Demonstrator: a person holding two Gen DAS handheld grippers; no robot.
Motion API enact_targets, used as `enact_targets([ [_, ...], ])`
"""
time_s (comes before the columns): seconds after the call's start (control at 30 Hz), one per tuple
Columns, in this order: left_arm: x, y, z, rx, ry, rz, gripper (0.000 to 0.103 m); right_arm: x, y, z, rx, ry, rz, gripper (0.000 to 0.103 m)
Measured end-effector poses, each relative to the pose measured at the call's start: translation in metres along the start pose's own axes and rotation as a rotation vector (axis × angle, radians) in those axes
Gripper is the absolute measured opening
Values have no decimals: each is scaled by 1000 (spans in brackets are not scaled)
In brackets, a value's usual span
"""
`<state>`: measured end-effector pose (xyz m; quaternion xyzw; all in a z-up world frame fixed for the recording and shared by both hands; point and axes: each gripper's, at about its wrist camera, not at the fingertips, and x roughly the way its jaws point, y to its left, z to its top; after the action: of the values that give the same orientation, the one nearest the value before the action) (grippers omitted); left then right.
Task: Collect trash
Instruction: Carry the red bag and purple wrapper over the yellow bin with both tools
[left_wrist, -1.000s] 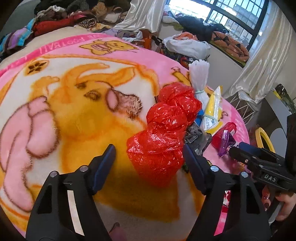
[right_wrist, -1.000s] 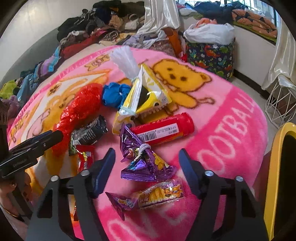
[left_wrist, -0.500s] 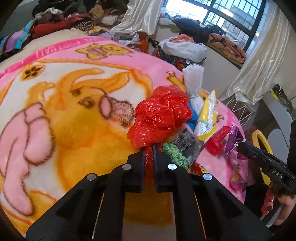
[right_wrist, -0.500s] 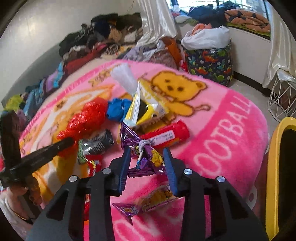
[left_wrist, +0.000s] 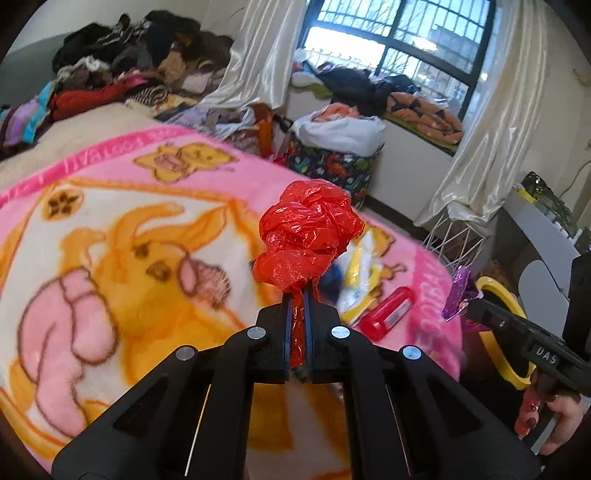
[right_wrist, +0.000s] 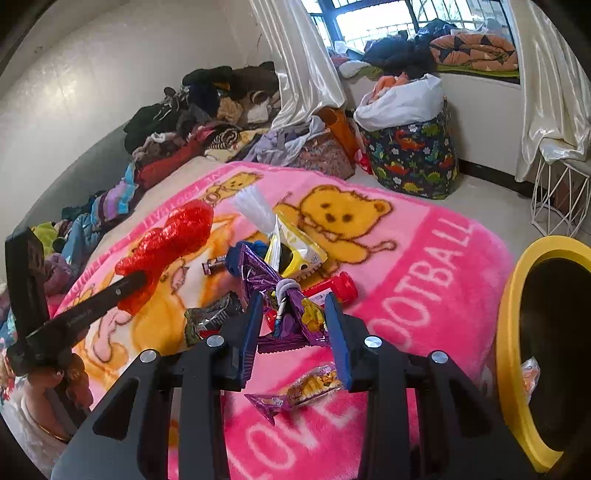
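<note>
Left wrist view: left gripper (left_wrist: 298, 295) pressed together on the twisted tail of the red plastic bag (left_wrist: 308, 230), the crumpled bulk standing straight out past the fingertips, long axis in line with the fingers, lifted clear of the pink blanket (left_wrist: 110, 229) on the bed. Off to the right, the yellow-rimmed bin (left_wrist: 496, 295) — partly hidden behind the right gripper (left_wrist: 471, 302), which shows side-on with a scrap of purple wrapper (left_wrist: 458, 295) at its tip. Left on the blanket near the edge: a red tube (left_wrist: 386, 314) and a yellow packet (left_wrist: 356, 273), both blurred. Probably a rightward swing needed to bring the bag over the bin, with the other tool in between.

Right wrist view: right gripper (right_wrist: 295, 314) pinching the knotted purple wrapper bundle (right_wrist: 286, 310), jaws only partly closed because the bundle fills the gap; long axis running up and away to the left, across the fingers rather than along them. Whether fully off the blanket (right_wrist: 424, 266), cannot tell. Bin (right_wrist: 517, 314) just beside on the right, its dark mouth open, something pale lying against the inner wall — clearly nearer to this hand than to the left. Left gripper (right_wrist: 129, 284) well apart on the far left, bag (right_wrist: 173, 240) held up at an angle. Lying loose below the jaws, a small candy packet (right_wrist: 299, 391); beyond, a dark wrapper (right_wrist: 210, 317) and a blue wad (right_wrist: 240, 254).

Likely order: right hand tips first, then makes room for the left.
</note>
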<state>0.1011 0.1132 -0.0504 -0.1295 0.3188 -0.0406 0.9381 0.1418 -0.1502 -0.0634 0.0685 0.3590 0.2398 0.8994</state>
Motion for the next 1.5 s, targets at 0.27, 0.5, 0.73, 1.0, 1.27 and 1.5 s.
enact_targets([
  [0.27, -11, -30, 10, 50, -40, -42, 2, -23, -11, 4, 30, -52, -17, 32],
  [0.5, -11, -56, 12, 94, -48, -74, 2, -44, -26, 8, 67, -105, -42, 32],
  [0.73, -13, -86, 14, 125, -66, -125, 2, -85, -56, 12, 125, -180, -98, 32],
  [1.0, -10, -122, 14, 180, -66, -180, 2, -115, -88, 10, 194, -235, -148, 32],
  [1.27, -9, -151, 8, 236, -57, -206, 2, -135, -110, 2, 240, -270, -173, 32],
  [1.5, -8, -169, 3, 274, -51, -228, 2, -152, -127, -2, 265, -298, -201, 32],
])
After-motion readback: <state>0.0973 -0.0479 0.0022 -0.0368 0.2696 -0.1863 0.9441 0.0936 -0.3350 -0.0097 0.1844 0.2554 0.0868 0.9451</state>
